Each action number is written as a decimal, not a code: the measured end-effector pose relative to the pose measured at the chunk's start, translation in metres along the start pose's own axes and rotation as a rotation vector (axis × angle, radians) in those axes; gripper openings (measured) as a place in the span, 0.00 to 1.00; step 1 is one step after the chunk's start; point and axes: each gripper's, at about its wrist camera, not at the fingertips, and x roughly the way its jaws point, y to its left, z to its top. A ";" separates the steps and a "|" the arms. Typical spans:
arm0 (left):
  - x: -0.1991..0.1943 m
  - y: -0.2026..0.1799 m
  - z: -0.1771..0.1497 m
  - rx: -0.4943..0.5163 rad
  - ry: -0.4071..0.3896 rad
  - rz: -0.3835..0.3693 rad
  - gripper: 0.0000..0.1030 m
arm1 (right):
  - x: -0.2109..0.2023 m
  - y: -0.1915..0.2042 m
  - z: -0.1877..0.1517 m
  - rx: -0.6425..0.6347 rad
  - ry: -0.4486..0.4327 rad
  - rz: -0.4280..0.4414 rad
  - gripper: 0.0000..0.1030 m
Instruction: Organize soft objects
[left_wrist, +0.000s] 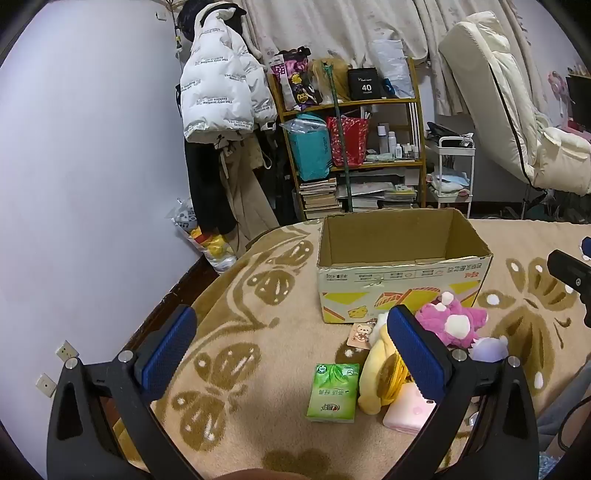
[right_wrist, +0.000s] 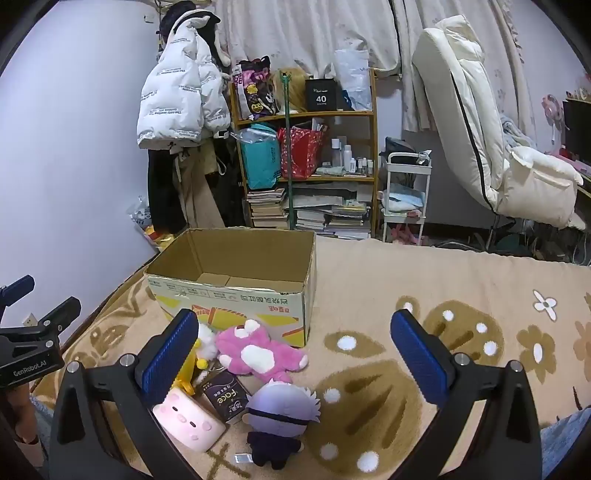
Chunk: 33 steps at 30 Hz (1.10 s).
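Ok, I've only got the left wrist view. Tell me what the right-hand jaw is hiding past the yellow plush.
Observer: A dark pack marked Face, lying between the pig cushion and a doll.
Operator: Describe the doll.
Observer: Pale purple hair, a dark band across the eyes, dark clothes.
Operator: Check the box floor.
Observer: The part of the box floor I can see is bare.

Our left gripper (left_wrist: 291, 343) and right gripper (right_wrist: 295, 345) had black angular frames, silver screws at the joints and ribbed blue pads (right_wrist: 419, 356); one body (right_wrist: 26, 360) read "GenRobot.AI".
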 end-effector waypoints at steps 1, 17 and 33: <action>0.000 0.000 0.000 -0.001 -0.002 0.001 0.99 | 0.000 0.000 0.000 0.001 0.001 0.001 1.00; -0.005 0.009 0.002 -0.026 -0.017 0.013 0.99 | 0.001 0.000 0.000 0.000 -0.005 -0.002 1.00; -0.001 0.010 0.001 -0.030 -0.006 0.014 0.99 | 0.001 0.000 -0.003 -0.020 -0.022 -0.009 1.00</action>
